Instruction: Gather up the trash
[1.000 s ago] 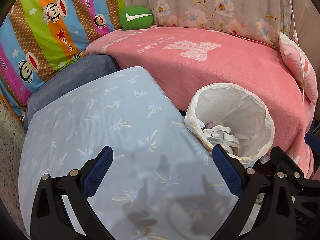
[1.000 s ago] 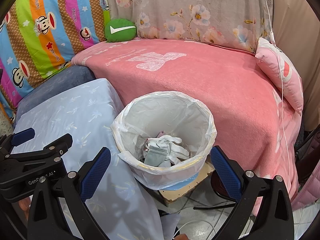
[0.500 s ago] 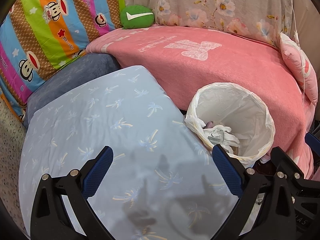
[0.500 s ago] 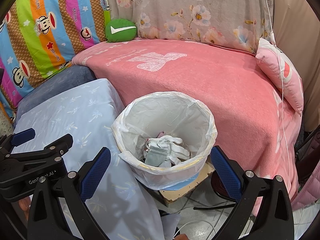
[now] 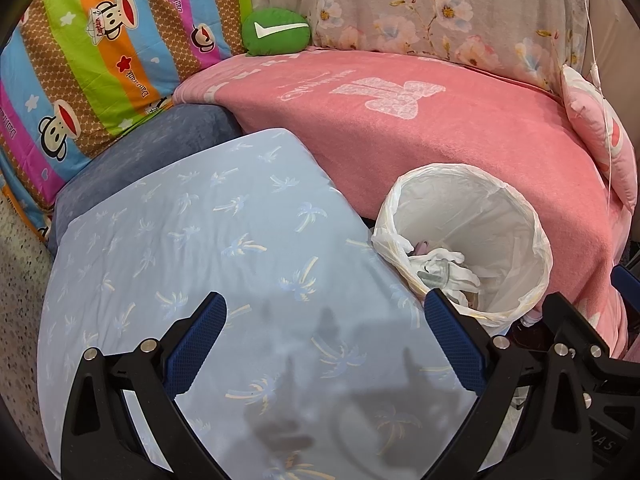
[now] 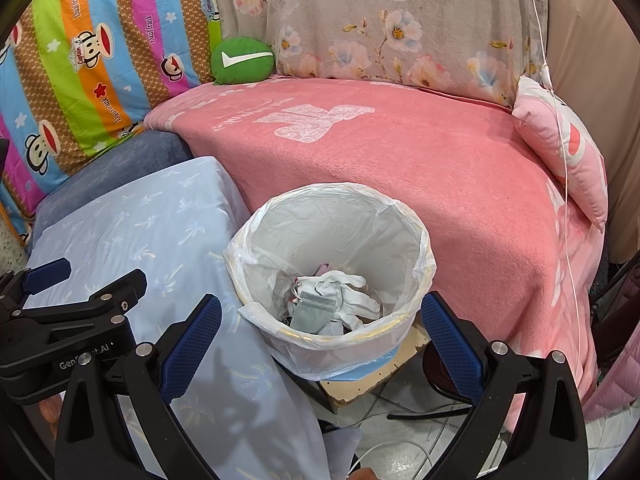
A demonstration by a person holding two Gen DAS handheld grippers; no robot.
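A round trash bin (image 6: 416, 248) lined with a white plastic bag (image 5: 536, 236) stands between the blue-covered surface and the pink bed. Crumpled white trash (image 6: 340, 300) lies at its bottom, also seen as white trash (image 5: 444, 270) in the left wrist view. My left gripper (image 5: 326, 344) is open above the light blue cloth, nothing between its fingers. My right gripper (image 6: 320, 342) is open just in front of the bin's near rim, empty. The left gripper (image 6: 72, 308) shows at the left edge of the right wrist view.
A light blue palm-print cloth (image 5: 200, 248) covers a surface on the left. A pink blanket (image 6: 400, 148) covers the bed behind the bin, with a green pouch (image 6: 242, 60), a pink pillow (image 6: 568, 152) and a striped monkey-print quilt (image 5: 88, 60). Cables lie on the floor (image 6: 400, 452).
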